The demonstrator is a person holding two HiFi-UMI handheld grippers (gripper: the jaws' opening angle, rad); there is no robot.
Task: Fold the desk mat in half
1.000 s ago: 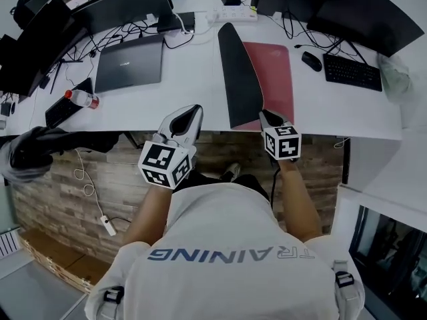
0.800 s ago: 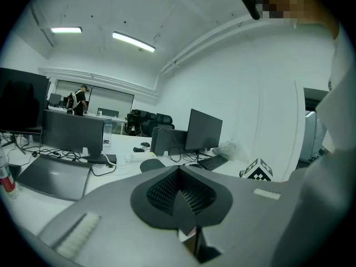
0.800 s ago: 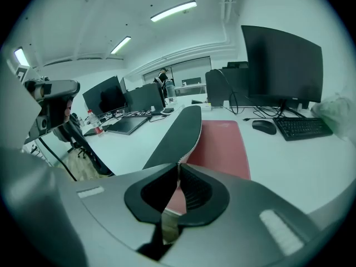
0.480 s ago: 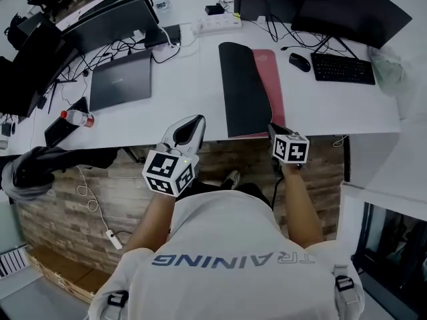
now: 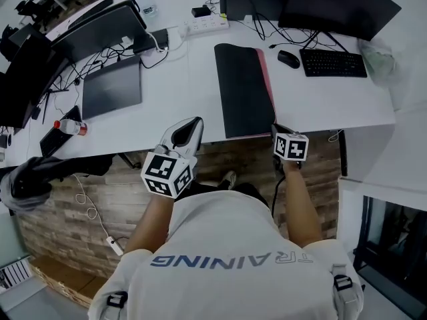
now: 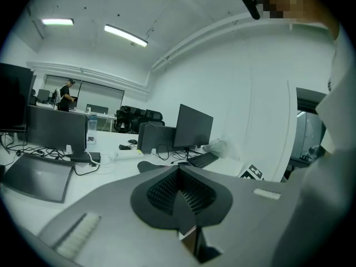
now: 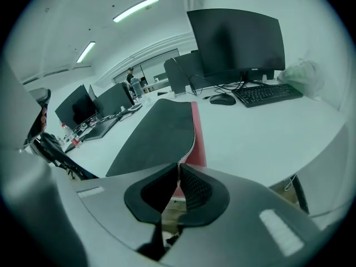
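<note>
Your right gripper (image 5: 276, 129) pinches the desk mat (image 5: 243, 89) at its near corner; line it up over the red edge (image 5: 269, 89) before releasing. Your left gripper (image 5: 192, 123) is clenched, empty.

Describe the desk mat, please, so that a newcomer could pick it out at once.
On the long white desk, look between the grey laptop and the black keyboard. The desk mat lies there, running from the monitors to the near edge. Unlike its neighbours, it is a large flat black sheet with a red strip along its right side.
</note>
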